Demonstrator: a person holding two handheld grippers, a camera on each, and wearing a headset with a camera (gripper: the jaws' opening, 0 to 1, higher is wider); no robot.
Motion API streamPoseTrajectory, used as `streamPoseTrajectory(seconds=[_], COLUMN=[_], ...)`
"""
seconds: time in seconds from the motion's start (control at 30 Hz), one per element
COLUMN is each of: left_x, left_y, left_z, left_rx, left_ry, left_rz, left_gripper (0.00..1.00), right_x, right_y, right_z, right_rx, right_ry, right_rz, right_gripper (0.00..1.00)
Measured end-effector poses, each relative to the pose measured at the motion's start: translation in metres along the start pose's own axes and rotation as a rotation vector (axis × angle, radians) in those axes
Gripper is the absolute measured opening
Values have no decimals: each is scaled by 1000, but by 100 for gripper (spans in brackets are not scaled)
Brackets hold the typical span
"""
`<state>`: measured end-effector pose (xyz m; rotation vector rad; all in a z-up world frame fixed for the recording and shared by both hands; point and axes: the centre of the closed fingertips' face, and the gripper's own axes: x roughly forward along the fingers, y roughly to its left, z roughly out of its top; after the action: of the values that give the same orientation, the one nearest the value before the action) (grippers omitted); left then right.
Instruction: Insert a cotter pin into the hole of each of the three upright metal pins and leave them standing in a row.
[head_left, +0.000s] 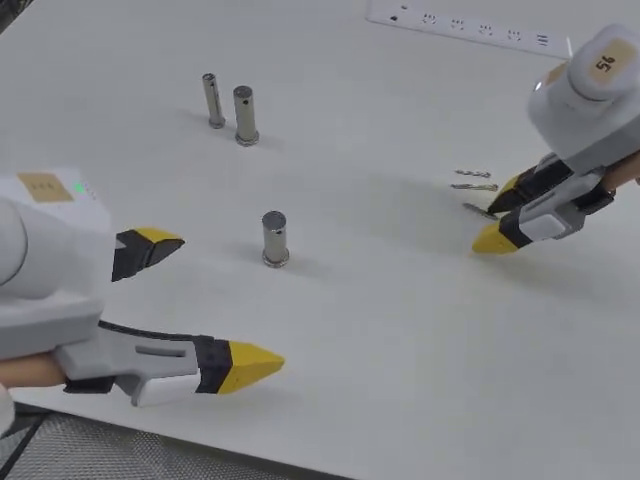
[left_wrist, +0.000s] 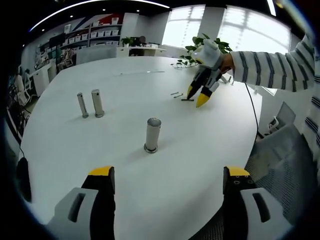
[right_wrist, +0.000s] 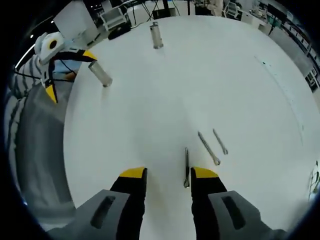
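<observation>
1 cotter pin, between right gripper jaws

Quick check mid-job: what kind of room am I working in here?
Probably an open-plan office or lab: a big white table with a power strip on it, and beyond it shelving, bright windows and a potted plant.

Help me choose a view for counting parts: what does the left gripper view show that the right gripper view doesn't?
Left gripper view: all three upright metal pins standing apart, plus the right gripper on a striped sleeve. Right gripper view: three cotter pins clearly separate, one lying between its open jaws, plus the left gripper. Both: the white table and some metal pins.
</observation>
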<state>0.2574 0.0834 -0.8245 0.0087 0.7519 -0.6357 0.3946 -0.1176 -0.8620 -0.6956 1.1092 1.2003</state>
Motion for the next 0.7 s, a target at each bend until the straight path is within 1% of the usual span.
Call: streamPoseTrajectory(seconds=[0.1,0.2,0.3,0.47,0.5,0.57,0.6,0.63,0.7], left_x=[0,0,1,1,1,1,0,0,-1], left_y=[1,1,2,1,1,1,1,2,4], left_z=[1,2,2,1,1,2,5,5,7], left_rx=[-1,0,1,0,1,-12,-36,-43,-41], left_ry=[-3,-4,-4,-4,-3,-12,-34,-40,-45], left_rz=[4,5,6,7,7,6,4,5,11], left_gripper=[88,87,87,86,85,85,85,85,84], right_x=[0,0,0,2,2,2,2,2,2], right_y=[-1,-3,-5,-14,-15,-15,-17,-17,-17], right_z=[-2,-3,-3,-3,-3,-3,-4,-3,-4], right_rx=[-2,-18,-32,-64,-65,-102,-157,-178,-168], right_ry=[11,23,30,50,53,63,70,71,73], right_rz=[-6,-13,-26,-70,-73,-76,-81,-83,-87], right_gripper=[32,27,24,14,12,12,11,11,10])
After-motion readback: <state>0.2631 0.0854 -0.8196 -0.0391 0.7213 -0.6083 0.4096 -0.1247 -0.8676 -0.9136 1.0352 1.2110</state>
